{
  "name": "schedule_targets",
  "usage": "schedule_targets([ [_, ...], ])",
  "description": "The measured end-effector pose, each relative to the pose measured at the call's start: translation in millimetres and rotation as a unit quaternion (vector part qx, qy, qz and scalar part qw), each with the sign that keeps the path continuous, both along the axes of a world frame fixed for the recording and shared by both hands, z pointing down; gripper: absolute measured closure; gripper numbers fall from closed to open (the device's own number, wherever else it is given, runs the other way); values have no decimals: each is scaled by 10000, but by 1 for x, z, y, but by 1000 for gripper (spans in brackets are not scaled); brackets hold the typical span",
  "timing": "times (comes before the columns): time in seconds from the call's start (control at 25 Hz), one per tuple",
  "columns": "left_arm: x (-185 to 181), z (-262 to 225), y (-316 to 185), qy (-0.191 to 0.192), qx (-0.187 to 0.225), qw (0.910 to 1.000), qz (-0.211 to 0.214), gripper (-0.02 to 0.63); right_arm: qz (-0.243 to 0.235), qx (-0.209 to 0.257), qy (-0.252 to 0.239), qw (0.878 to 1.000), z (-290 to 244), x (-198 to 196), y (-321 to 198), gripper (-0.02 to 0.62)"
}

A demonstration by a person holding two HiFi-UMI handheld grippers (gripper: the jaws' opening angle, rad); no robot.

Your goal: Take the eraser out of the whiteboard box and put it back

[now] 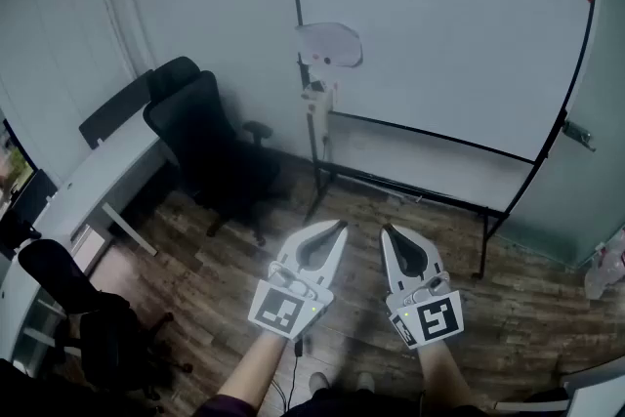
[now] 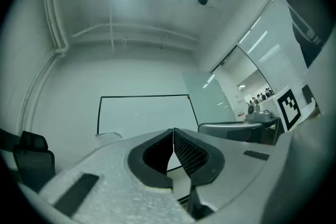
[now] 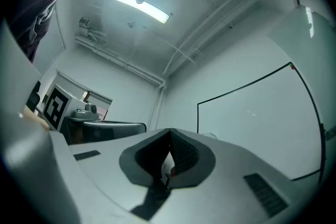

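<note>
Head view: both tools low centre, side by side, held out over a wood-plank floor (image 1: 547, 308), noses aimed toward the whiteboard (image 1: 439, 44).

Left gripper (image 1: 340, 226): jaws closed tip to tip. Its own view shows the black pads meeting at the nose (image 2: 173, 131), nothing between them.

Right gripper (image 1: 388, 231): jaws likewise pressed together, empty; its own view shows the same (image 3: 169, 132).

The two tools are near each other but apart, and both are well short of the board.

Whiteboard stands on a black frame, filling the upper right of the head view. The whiteboard box (image 1: 329, 44), a pale rounded shape, sits on the board's left edge, upper centre of the frame. In the left gripper view it shows at the board's lower left corner (image 2: 107, 136). The eraser cannot be made out apart from the box; too small to tell.

Black office chair (image 1: 200, 137) at left centre, beside a pale desk (image 1: 98, 176) running along the left edge.
</note>
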State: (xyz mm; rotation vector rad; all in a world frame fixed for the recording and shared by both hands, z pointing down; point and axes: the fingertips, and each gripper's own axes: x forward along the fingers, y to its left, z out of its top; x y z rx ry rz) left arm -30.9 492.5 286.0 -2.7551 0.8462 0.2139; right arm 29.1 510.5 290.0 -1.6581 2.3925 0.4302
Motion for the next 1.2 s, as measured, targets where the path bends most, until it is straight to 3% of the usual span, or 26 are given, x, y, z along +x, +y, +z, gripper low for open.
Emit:
schedule_targets([
  [0.56,45,9,0,-49,-96,9997,-227,600,-156,-65,-29,9999,9,49,1,592],
  [0.8,66,20,0,-227,-98,9993,-283,600,-554,28,-210,9982,14,63,6,592],
  [1.2,69,32,-54,-268,-177,9985,-438,600,-600,-192,-304,9976,36,72,-50,592],
])
